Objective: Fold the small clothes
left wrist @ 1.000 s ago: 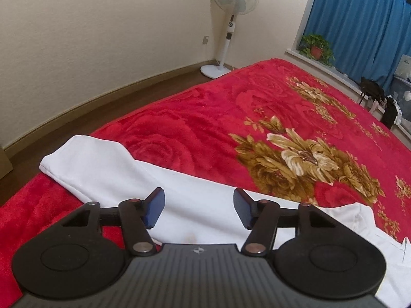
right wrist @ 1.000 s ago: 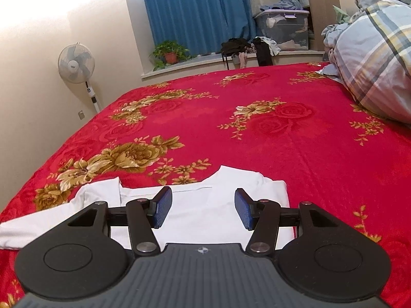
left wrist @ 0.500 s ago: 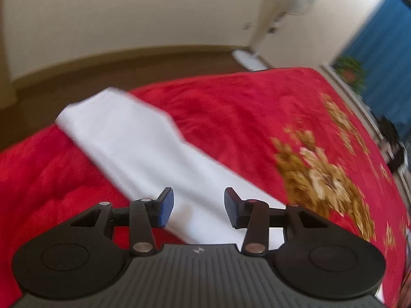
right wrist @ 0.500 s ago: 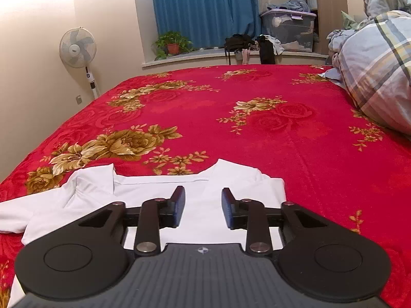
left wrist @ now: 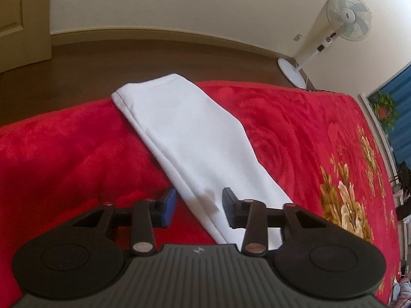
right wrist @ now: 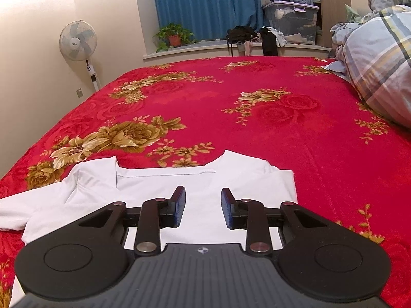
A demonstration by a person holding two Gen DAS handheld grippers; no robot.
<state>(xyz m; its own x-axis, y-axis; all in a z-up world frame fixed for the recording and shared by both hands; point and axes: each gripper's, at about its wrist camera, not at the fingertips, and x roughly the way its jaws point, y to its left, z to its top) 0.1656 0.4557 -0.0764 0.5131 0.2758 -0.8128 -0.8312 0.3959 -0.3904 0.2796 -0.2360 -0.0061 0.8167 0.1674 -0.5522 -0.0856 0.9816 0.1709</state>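
A white long-sleeved shirt lies flat on a red floral blanket (right wrist: 257,118). In the left wrist view its sleeve (left wrist: 190,133) stretches out toward the bed's edge, cuff at the far end. My left gripper (left wrist: 199,206) is open and empty, low over the sleeve's near part, one finger each side of its edge. In the right wrist view the shirt's body and collar (right wrist: 205,182) lie in front of me, with the other sleeve folded in at the right. My right gripper (right wrist: 203,206) is open and empty just above the chest area.
The bed edge drops to a brown wooden floor (left wrist: 128,61) beyond the cuff. A standing fan (left wrist: 334,25) is by the wall. A plaid duvet (right wrist: 377,56) is piled at the bed's right. A windowsill with a plant (right wrist: 174,36) and storage boxes (right wrist: 290,23) lies beyond.
My left gripper has swung left and down along the sleeve toward the cuff. My right gripper narrowed, then widened a little, and shifted slightly forward over the shirt.
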